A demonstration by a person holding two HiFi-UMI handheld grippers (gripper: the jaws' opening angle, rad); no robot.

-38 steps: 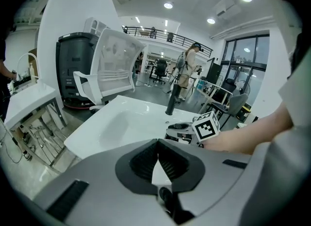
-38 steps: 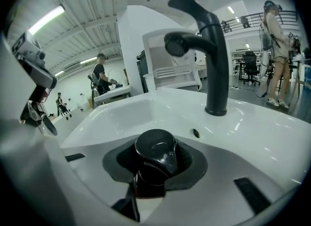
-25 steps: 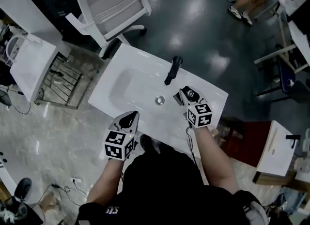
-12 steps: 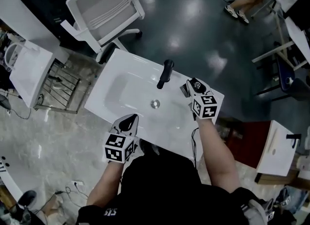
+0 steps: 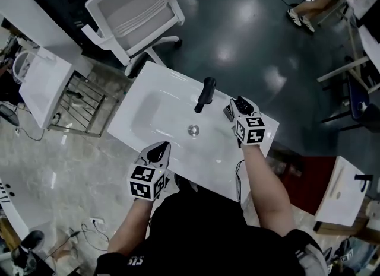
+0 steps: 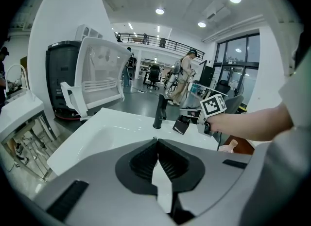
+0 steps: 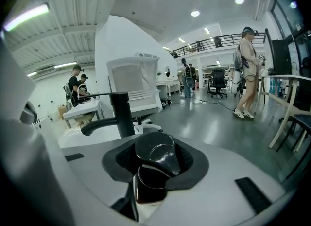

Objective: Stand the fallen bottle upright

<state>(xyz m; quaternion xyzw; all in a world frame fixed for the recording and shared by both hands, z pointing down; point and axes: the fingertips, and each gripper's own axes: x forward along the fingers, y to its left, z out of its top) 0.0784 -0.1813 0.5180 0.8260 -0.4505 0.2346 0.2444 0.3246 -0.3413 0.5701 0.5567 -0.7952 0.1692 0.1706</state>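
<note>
A dark bottle (image 7: 151,174) with a black cap (image 7: 156,153) lies between the jaws of my right gripper (image 7: 155,147), cap pointing forward. The pads still press on it while the jaws are opening. In the head view this gripper (image 5: 236,106) holds the bottle (image 5: 228,113) over the white sink's (image 5: 148,82) back right deck, just right of the black faucet (image 5: 205,94). From the left gripper view the bottle (image 6: 181,124) hangs tilted beside the faucet (image 6: 159,112). My left gripper (image 5: 159,148) is shut and empty at the sink's near edge, its jaws (image 6: 156,142) closed together.
The drain (image 5: 193,130) sits mid-basin. A white mesh chair (image 5: 133,10) stands behind the sink, a wire rack (image 5: 74,100) to its left, a white cabinet (image 5: 339,186) to the right. A person (image 7: 248,74) stands on the far floor.
My right gripper has carried the bottle away from me and to the right, from beside the drain to the deck right of the faucet. The left gripper has hardly shifted.
</note>
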